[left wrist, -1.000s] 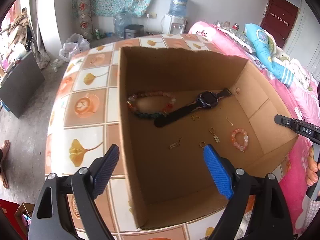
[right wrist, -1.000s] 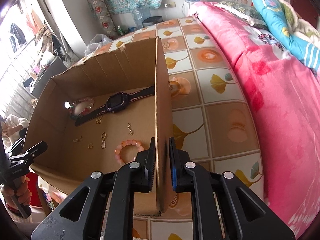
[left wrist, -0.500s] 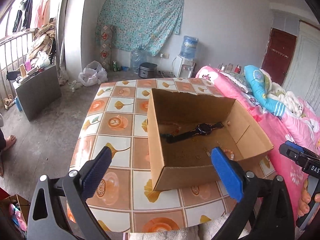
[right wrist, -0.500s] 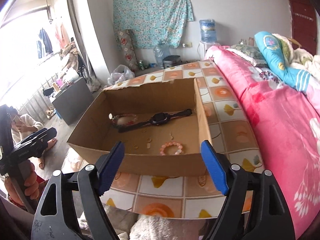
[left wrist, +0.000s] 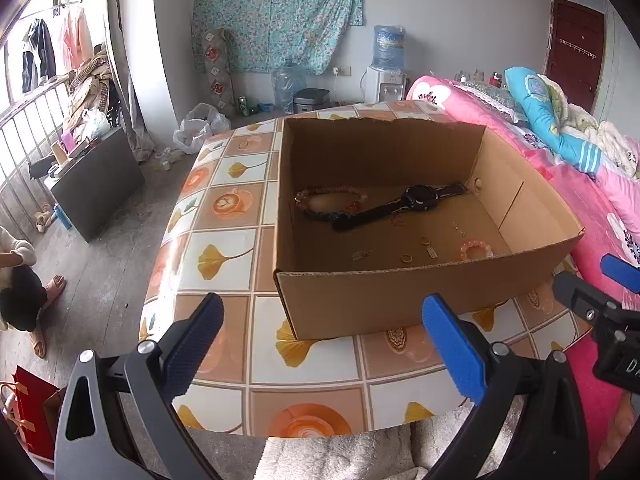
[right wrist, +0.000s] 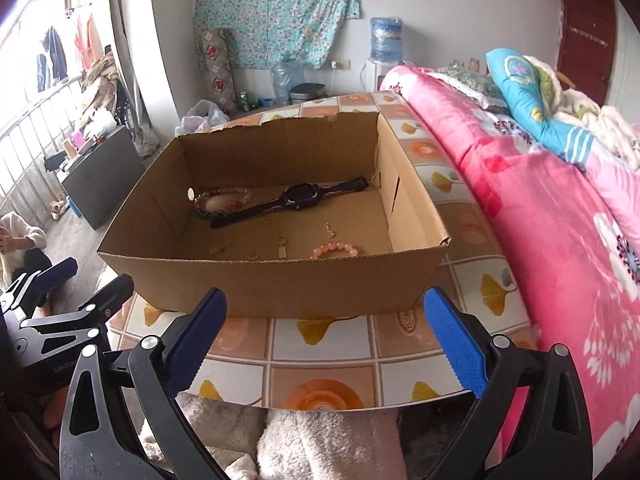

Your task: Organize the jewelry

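An open cardboard box (left wrist: 400, 300) sits on the table, jewelry scattered on its floor. A black watch (left wrist: 418, 199) lies at the far side beside a multicoloured bead bracelet (left wrist: 332, 204) — a pink bracelet (left wrist: 475, 249) and small gold pieces (left wrist: 407, 258) lie nearer.

A tiled-pattern table (left wrist: 228, 248) carries an open cardboard box (left wrist: 380, 300) beside the pink bed (right wrist: 560, 240).

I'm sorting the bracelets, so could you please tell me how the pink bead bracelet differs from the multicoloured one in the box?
The pink bead bracelet is one colour and smaller; the multicoloured bracelet mixes several bead colours and forms a larger loop. The pink one lies by the near wall, apart from other pieces; the multicoloured one lies further back beside the black watch. Both lie flat on the cardboard box floor.
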Demonstrator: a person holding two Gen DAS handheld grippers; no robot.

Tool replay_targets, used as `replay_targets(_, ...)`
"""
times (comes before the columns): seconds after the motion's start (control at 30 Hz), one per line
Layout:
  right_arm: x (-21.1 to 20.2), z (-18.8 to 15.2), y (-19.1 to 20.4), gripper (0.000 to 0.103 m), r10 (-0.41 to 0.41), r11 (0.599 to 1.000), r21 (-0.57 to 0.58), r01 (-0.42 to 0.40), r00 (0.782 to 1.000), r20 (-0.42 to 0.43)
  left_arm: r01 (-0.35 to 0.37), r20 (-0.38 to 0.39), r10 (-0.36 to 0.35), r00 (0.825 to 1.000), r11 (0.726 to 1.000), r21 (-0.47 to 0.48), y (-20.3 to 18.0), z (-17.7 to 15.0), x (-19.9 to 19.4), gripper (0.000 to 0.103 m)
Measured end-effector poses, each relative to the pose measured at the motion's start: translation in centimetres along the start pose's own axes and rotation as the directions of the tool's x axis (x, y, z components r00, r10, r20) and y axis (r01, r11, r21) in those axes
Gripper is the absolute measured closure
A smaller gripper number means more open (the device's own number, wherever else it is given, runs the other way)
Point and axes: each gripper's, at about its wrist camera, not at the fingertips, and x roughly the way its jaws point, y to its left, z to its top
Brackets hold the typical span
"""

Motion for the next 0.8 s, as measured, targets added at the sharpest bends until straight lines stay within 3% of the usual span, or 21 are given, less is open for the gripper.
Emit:
replay_targets(0.33,1.0,-0.4,0.6,0.008,-0.051,0.999,-0.013,0.051,0.998,-0.036,0.051,-0.09,-0.061,0.994,0.993,-0.11,-0.1,0.0,0.9,0.006)
replay_targets(0.8,1.4,-0.5,0.5,0.008,-0.059,0.998,-0.01,0.058,0.997,-0.05,0.018,-0.107,-0.026,0.994,0.997,-0.078,-0.6,-0.2,1.1,0.006)
